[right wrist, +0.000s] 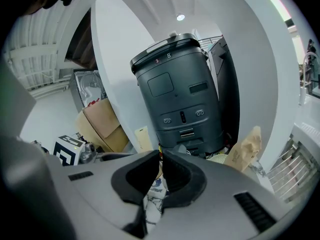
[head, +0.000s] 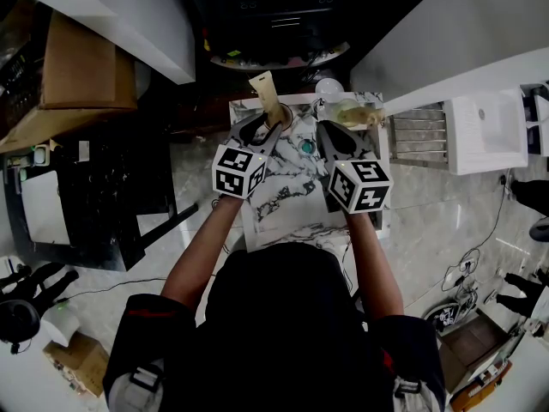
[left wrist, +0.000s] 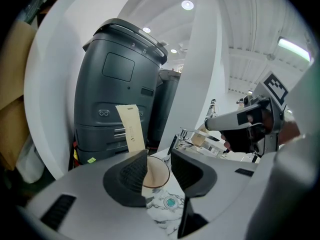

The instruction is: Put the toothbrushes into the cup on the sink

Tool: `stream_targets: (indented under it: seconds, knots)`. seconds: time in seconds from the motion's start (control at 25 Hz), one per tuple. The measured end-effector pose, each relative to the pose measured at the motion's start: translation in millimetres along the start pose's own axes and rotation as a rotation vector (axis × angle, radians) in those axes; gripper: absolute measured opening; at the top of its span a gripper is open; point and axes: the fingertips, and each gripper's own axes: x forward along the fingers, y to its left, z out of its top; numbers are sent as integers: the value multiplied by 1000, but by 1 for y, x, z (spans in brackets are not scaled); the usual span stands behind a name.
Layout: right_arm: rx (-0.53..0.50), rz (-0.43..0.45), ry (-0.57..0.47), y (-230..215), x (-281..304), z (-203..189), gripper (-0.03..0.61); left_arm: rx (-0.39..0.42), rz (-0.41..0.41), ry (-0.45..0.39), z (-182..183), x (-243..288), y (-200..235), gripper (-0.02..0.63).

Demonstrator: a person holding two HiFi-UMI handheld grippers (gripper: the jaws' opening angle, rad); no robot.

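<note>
On the marble sink top (head: 287,200) stands a brownish see-through cup (left wrist: 156,176) with a paper-wrapped toothbrush (left wrist: 130,129) upright in it. My left gripper (left wrist: 159,156) is open, its jaws on either side of the cup's rim, and the pads are not pressing the wrapper. In the head view the wrapped toothbrush (head: 264,88) sticks up just past the left gripper (head: 273,120). The right gripper (right wrist: 161,156) is shut with nothing clearly between its pads. It hovers over the sink to the right of the cup (head: 281,115), and the head view shows this right gripper (head: 328,130) too.
A tall dark grey machine (left wrist: 117,84) stands behind the sink. A faucet (left wrist: 182,134) and a crumpled tan bag (right wrist: 247,151) sit at the back right, the drain (left wrist: 171,202) below the cup. A metal rack (head: 420,131) and white basin unit (head: 485,131) lie to the right.
</note>
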Motion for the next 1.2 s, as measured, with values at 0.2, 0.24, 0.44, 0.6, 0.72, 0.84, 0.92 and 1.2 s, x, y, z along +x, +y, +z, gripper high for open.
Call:
stream_targets:
  seconds: [0.2, 0.24, 0.44, 0.6, 0.72, 0.84, 0.92, 1.2]
  knots:
    - [2, 3, 0, 0, -1, 0, 44, -3, 2, 2, -1, -1, 0, 137]
    - [3, 4, 0, 1, -1, 0, 44, -3, 2, 2, -1, -2, 0, 137]
    - [4, 9, 0, 2, 0, 0, 44, -4, 5, 5, -1, -3, 1, 137]
    - [-1, 16, -1, 2, 0, 1, 44, 0, 17, -2, 1, -5, 0, 137]
    - [-7, 22, 0, 3, -1, 2, 44, 2, 25, -13, 5, -8, -2, 137]
    - [-12, 30, -5, 4, -2, 4, 44, -5, 32, -22, 9, -12, -5, 135]
    - [-17, 36, -8, 6, -4, 5, 44, -5, 38, -33, 13, -16, -7, 131]
    - [-19, 55, -27, 5, -15, 10, 44, 16, 62, -89, 32, -32, -23, 73]
